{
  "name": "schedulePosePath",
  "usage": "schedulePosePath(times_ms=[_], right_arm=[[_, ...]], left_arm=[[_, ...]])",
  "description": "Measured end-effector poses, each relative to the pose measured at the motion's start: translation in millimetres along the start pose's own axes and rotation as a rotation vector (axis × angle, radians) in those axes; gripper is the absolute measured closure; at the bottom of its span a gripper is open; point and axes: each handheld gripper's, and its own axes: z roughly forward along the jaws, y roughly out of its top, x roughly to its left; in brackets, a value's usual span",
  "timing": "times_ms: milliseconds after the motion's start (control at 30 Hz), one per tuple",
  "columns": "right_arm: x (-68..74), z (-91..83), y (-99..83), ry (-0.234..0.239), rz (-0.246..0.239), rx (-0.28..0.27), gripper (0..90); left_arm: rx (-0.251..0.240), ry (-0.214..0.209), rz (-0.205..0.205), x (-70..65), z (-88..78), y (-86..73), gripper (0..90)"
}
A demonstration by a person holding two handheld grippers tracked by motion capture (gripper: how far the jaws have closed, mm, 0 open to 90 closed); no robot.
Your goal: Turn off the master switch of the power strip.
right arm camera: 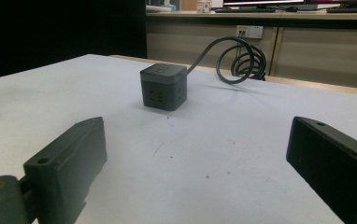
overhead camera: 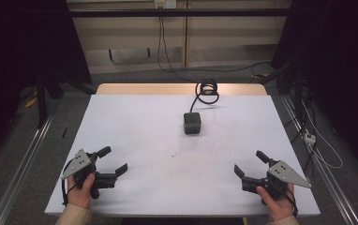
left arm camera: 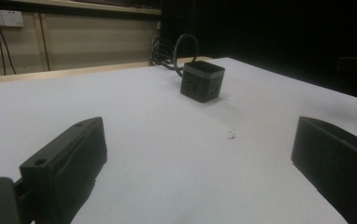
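Observation:
A dark grey cube-shaped power socket (overhead camera: 192,123) stands on the white table (overhead camera: 139,122), a little past its middle. Its black cable (overhead camera: 206,91) coils behind it at the far edge. My left gripper (overhead camera: 113,160) rests near the front left corner, open, nothing between its jaws. My right gripper (overhead camera: 250,163) rests near the front right corner, also open and holding nothing. The cube (left arm camera: 202,80) lies ahead in the left gripper view, beyond the open gripper (left arm camera: 200,154). In the right gripper view the cube (right arm camera: 163,86) and cable (right arm camera: 239,58) lie ahead of the open gripper (right arm camera: 197,154).
Small dark specks (overhead camera: 173,154) mark the tabletop. Wall sockets (right arm camera: 249,31) and cables hang on the panel behind the table. Metal rails (overhead camera: 20,166) run along both sides of the table on the floor.

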Motion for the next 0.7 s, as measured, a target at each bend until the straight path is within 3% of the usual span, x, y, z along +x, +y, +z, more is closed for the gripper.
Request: schedulePosePath(times_ms=[400,533,700], right_arm=[[8.0,19.0,7.2,0.039,-0.021,0.018,5.5],[12.2,34.1,14.6,0.061,-0.041,0.027,5.6],[14.3,46.1,18.6,0.078,-0.031,0.046,5.6]], left_arm=[[0.007,-0.001,0.008,0.1,-1.7,-0.6,3.3],[0.004,0.002,0.006,0.1,-1.8,-0.4,3.3],[0.008,-0.003,0.009,-1.1,-1.0,-0.6,3.3]])
